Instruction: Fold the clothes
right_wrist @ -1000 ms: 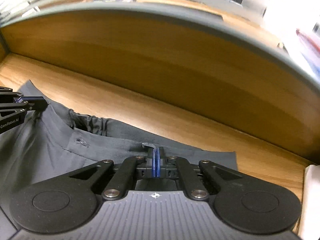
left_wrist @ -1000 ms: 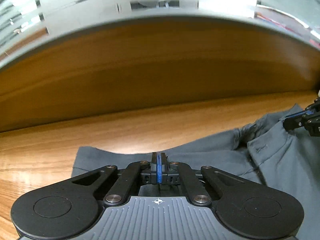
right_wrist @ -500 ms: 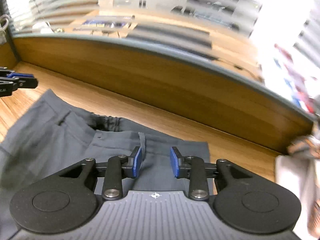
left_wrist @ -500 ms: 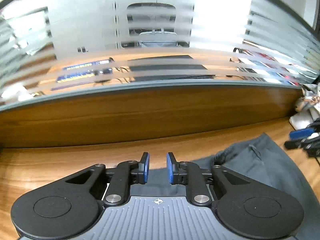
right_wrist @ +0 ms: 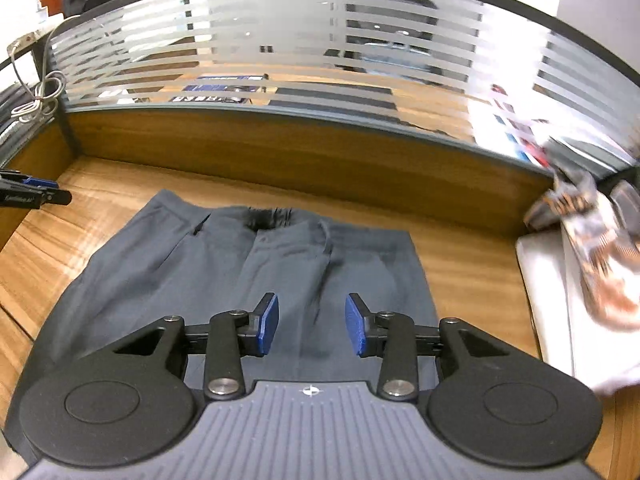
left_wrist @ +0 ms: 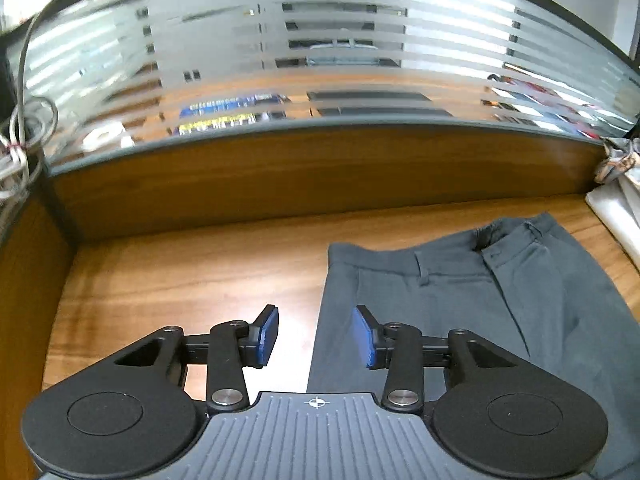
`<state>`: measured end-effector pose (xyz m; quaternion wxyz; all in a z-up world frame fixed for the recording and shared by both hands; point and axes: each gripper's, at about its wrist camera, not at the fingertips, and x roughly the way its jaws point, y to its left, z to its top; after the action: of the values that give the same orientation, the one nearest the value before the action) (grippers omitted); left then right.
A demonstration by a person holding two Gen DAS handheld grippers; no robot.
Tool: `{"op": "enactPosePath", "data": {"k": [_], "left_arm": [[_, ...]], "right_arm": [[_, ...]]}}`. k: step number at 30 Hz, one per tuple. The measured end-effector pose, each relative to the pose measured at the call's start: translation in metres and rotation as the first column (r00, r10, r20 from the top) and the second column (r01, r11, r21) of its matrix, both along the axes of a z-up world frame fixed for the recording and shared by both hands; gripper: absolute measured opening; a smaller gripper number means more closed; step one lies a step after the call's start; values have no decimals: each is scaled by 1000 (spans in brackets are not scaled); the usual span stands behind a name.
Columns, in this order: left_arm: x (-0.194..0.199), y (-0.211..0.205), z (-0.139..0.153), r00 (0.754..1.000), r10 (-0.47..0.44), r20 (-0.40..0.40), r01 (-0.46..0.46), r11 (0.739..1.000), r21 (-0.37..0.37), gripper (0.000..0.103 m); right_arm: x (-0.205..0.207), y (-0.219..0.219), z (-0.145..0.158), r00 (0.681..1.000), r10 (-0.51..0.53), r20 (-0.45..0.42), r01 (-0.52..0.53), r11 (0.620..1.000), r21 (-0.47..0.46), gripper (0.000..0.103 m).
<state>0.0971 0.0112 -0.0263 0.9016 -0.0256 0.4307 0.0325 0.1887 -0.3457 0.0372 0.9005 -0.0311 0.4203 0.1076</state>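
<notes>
Both grippers were clamped on the waistband of the grey trousers (right_wrist: 248,272) a second ago; both have since let go and lifted clear. Left gripper (left_wrist: 316,336): jaws just been opening, nothing between the blue pads, hanging over the trousers' left edge at lower centre. Right gripper (right_wrist: 311,328): likewise parted and empty, above the trouser front.

Trousers now lie flat on the wooden desk (right_wrist: 460,256), waistband toward the glass partition (right_wrist: 320,40) at upper frame.

Judgement: laying-out step done; next grasp should start the first fold.
</notes>
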Motion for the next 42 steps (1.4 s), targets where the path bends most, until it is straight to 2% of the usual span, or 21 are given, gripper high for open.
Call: {"op": "enactPosePath", "data": {"k": [5,8,13,15,19,25,32,35,42], "left_arm": [[13,27,-25,995,-88,-38,85,993,-79,49],[32,41,-40,985,-162,-65,152,980,-132,49],[54,50,-50,955,-280,-97,267,955,-126,49],[61,50,-52,944,-309,-112,294,946,-138,50],[69,52,-51,927,-352,-129,340,935,-104,51],[75,58,-45,916,-386,-108,373,919,-123,54],[84,55,-61,898,-421,-128,407,905,-125,54],[88,52,-68,896,-426,-123,410,902,-137,54],[97,46,-80,904,-409,-124,391,908,-151,56]], "right_arm": [[-65,24,-5,992,-127,3,127,992,19,42],[-110,48,-10,973,-230,1,230,973,10,45],[-178,102,-27,910,-414,-4,413,910,40,50],[-203,126,-37,885,-466,-17,466,883,55,49],[-250,177,-61,844,-534,-38,535,840,88,50],[-293,254,-94,818,-571,-63,575,811,109,50],[-324,345,-127,821,-568,-58,570,817,84,50],[-331,383,-149,830,-553,-71,557,829,52,56],[-319,448,-201,822,-560,-101,560,828,-35,56]]}}
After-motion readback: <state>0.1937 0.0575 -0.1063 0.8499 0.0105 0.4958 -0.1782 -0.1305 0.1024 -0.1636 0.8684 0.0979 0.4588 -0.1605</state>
